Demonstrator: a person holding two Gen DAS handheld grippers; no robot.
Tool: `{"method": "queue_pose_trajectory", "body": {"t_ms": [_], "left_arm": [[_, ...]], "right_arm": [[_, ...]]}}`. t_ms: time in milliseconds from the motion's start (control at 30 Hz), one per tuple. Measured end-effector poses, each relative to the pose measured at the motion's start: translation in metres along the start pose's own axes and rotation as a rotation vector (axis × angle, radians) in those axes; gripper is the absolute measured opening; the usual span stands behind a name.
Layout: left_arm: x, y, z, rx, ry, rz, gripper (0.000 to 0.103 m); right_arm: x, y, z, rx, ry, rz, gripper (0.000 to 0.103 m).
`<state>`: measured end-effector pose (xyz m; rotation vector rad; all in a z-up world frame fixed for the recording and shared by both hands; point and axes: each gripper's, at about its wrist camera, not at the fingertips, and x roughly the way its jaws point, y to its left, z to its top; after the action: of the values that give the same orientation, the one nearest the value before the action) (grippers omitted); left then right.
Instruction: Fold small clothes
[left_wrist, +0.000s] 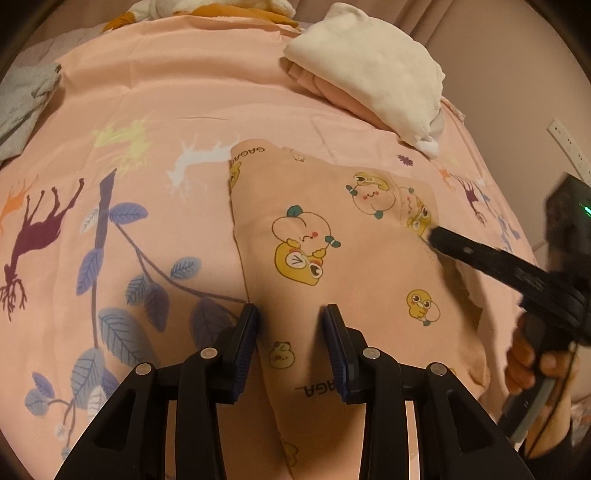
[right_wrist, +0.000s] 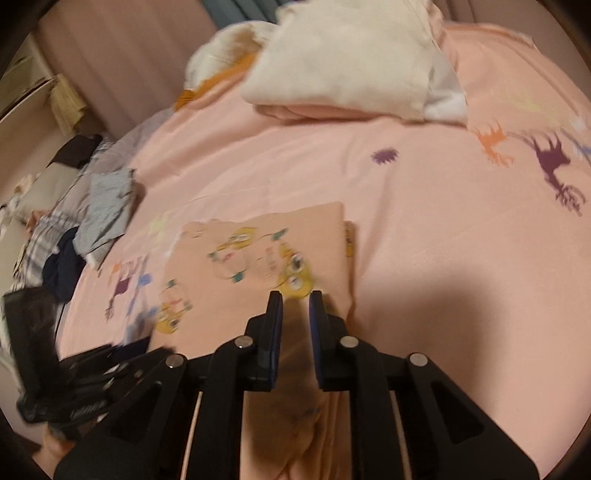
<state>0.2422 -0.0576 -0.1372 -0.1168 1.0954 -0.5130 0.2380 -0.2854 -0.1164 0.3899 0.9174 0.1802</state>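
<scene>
Folding a peach cartoon-print garment (left_wrist: 332, 251) lying flat on the pink bed (left_wrist: 177, 92), long axis running away from left claw (left_wrist: 291, 314), open and straddling its near end, holding nothing; right claw (right_wrist: 295, 295) half-open, empty, over the right edge

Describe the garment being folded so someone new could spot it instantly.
Start at the pink bedsheet with deer and leaf prints. The garment lies flat in its middle, in front of the left gripper. Unlike the plain cream pile behind it, it is peach with yellow cartoon ducks.
</scene>
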Motion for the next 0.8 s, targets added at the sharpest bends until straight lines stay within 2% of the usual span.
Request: {"method": "queue_pose_trajectory", "body": {"t_ms": [133,200,267,367,400,467,533,567,800], "left_arm": [[0.0,0.001,-0.001,-0.01,-0.003,-0.003,0.036],[0.001,-0.001,-0.002,-0.01,-0.006,0.001,0.036],[0.0,-0.002,-0.004,-0.012,-0.005,0.001,0.036],[-0.002,0.0,-0.008,-0.021,-0.004,-0.007,0.04],[-0.005,0.002,-0.01,-0.027,-0.004,-0.012,0.042],[-0.012,0.009,-0.015,-0.054,-0.008,-0.026,0.052],[-0.018,0.017,-0.02,-0.09,-0.01,-0.065,0.053],[-0.019,0.02,-0.022,-0.103,-0.009,-0.079,0.053],[-0.016,0.036,-0.018,-0.203,0.016,-0.188,0.055]], "right_arm": [[-0.016,0.014,-0.019,-0.067,-0.002,0.046,0.016],[-0.016,0.018,-0.031,-0.105,0.018,0.034,0.016],[-0.011,0.017,-0.045,-0.148,0.047,-0.014,0.014],[-0.019,0.012,-0.051,-0.148,0.043,-0.016,0.015],[-0.024,0.009,-0.05,-0.133,0.047,-0.006,0.017],[-0.032,0.006,-0.049,-0.106,0.05,0.02,0.028],[-0.042,-0.002,-0.049,-0.059,0.039,0.056,0.05],[-0.045,-0.008,-0.049,-0.03,0.032,0.068,0.054],[-0.031,-0.05,-0.044,0.224,0.07,0.207,0.057]]}}
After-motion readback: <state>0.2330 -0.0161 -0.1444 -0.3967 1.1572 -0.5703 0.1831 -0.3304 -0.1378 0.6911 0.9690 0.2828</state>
